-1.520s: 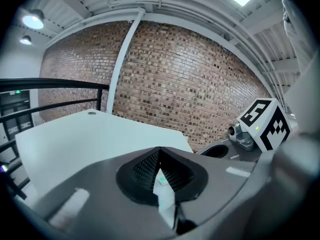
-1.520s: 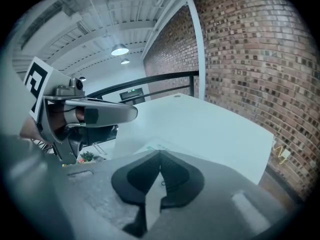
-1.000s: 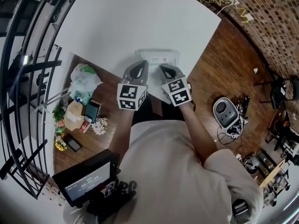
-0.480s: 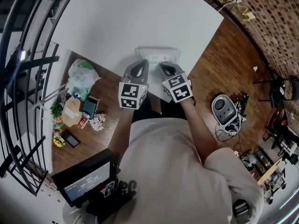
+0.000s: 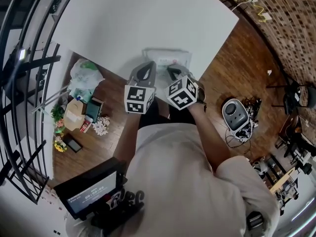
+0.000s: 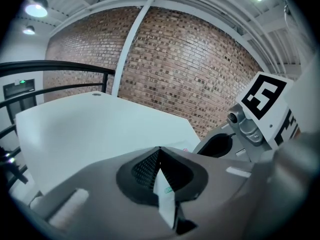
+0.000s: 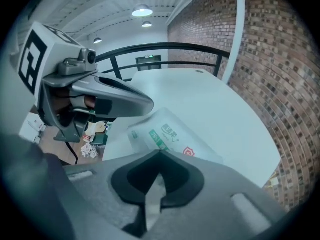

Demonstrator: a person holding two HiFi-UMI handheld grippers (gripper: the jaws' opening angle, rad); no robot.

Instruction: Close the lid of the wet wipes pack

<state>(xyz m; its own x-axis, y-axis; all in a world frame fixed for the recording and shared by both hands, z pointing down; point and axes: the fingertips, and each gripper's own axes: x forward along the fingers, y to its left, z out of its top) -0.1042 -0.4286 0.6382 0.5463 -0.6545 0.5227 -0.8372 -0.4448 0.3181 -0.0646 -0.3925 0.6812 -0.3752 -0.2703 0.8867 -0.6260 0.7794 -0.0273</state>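
White soft-plastic wet wipes pack with green print (image 5: 170, 57) is shown at the near edge of the white counter (image 5: 138, 19), pinched by the closed left tongs (image 5: 149, 64) and closed right tongs (image 5: 171, 69). Its lid, unseen, is best pressed flat while one pair steadies. One pack and two tongs are counted.

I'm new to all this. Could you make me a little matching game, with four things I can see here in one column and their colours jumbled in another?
Things:
1. table
2. wipes pack
3. wall
4. floor

Colours:
A. brown wooden boards
B. plain white
C. red-brown brick
D. white with green print

Pairs: 1-B, 2-D, 3-C, 4-A
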